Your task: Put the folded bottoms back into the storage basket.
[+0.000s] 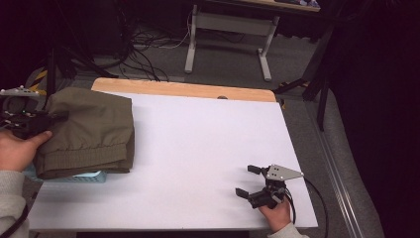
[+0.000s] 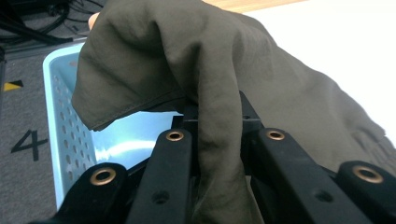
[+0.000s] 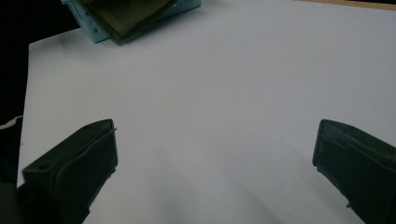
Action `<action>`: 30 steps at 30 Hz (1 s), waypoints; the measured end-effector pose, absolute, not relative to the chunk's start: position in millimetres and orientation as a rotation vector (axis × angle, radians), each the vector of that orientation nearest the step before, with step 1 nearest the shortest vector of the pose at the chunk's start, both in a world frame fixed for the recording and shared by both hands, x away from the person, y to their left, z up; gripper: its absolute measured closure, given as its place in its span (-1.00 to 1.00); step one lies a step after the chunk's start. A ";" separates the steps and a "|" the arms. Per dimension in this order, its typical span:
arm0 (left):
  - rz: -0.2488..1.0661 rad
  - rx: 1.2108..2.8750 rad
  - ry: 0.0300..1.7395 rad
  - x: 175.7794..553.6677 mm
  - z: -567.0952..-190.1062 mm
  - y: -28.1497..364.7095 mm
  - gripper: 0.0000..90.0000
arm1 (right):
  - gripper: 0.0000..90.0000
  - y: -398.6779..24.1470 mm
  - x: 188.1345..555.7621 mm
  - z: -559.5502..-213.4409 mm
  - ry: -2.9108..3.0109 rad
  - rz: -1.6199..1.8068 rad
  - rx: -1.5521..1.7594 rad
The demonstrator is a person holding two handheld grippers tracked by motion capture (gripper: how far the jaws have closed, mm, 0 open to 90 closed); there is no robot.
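- Pinched between the left gripper's (image 2: 219, 140) black jaws is a fold of the olive-green garment (image 2: 210, 79); in the left gripper view the cloth runs down through the narrow gap between them and drapes up and over beyond.
- Behind that fold, the same view shows the perforated wall and pale floor of a light-blue basket (image 2: 70, 121), with the garment hanging over its rim.
- From the high view, the left hand (image 1: 17, 148) holds this gripper (image 1: 29, 121) at the table's left edge, against the bunched garment (image 1: 91, 129), which covers most of the basket (image 1: 91, 176).
- Right gripper (image 1: 251, 181) jaws stand wide apart with nothing between them; it rests low over the white table (image 1: 198, 144) near the front right corner, held by the right hand (image 1: 277, 214).
- Its own view looks across bare white tabletop (image 3: 210, 93) toward the basket (image 3: 93, 28) and garment (image 3: 126, 14) far off.
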State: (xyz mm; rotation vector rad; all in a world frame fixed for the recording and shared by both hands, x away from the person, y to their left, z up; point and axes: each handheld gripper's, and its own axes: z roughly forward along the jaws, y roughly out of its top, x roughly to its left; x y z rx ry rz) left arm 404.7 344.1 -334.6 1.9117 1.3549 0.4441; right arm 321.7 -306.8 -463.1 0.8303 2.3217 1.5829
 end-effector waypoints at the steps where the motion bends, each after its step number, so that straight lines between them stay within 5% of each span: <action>1: 0.450 1.922 1.365 406.4 -336.5 344.4 0.79 | -0.99 -306.9 321.8 -463.2 2.322 1.584 0.832; 18: 0.580 2.139 1.324 415.8 -343.7 341.0 0.80 | -0.99 -307.7 321.9 -463.5 2.315 1.584 0.839; 30: 0.575 2.144 1.337 422.4 -353.3 346.8 0.79 | -0.99 -309.5 323.1 -463.0 2.300 1.593 0.849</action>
